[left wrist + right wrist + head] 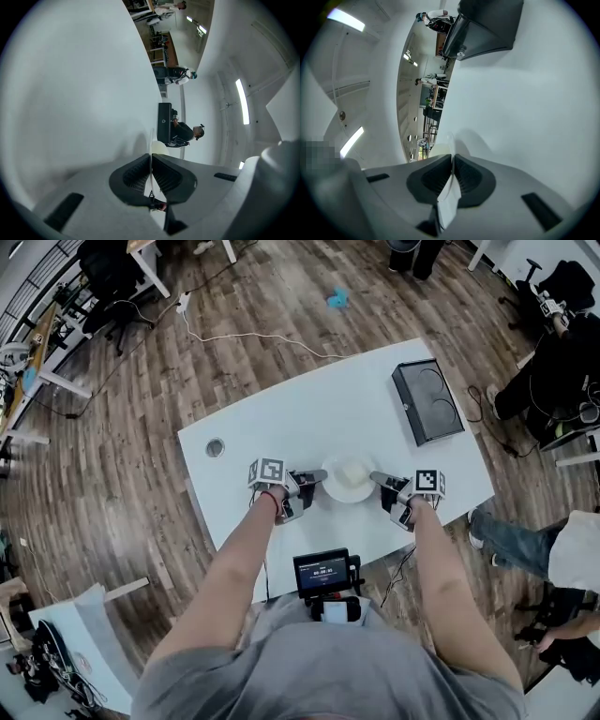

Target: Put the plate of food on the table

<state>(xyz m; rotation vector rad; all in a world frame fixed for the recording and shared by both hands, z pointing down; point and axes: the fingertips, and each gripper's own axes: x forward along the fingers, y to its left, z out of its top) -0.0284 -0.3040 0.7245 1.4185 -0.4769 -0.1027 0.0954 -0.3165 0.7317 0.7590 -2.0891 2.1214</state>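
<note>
A white plate (349,484) with pale food on it sits over the near middle of the white table (309,418), held between both hands' tools. My left gripper (319,475) is shut on the plate's left rim, and my right gripper (376,478) is shut on its right rim. In the left gripper view the thin plate rim (151,150) runs edge-on between the dark pads (166,177). The right gripper view shows the same: the plate rim (451,145) is pinched between the pads (469,180). Whether the plate rests on the table or hovers just above it I cannot tell.
A black two-ring cooktop (427,401) lies at the table's far right. A round grommet (215,447) is set in the table at the left. A black device with a screen (323,572) hangs at the person's chest. People sit at the right, off the table.
</note>
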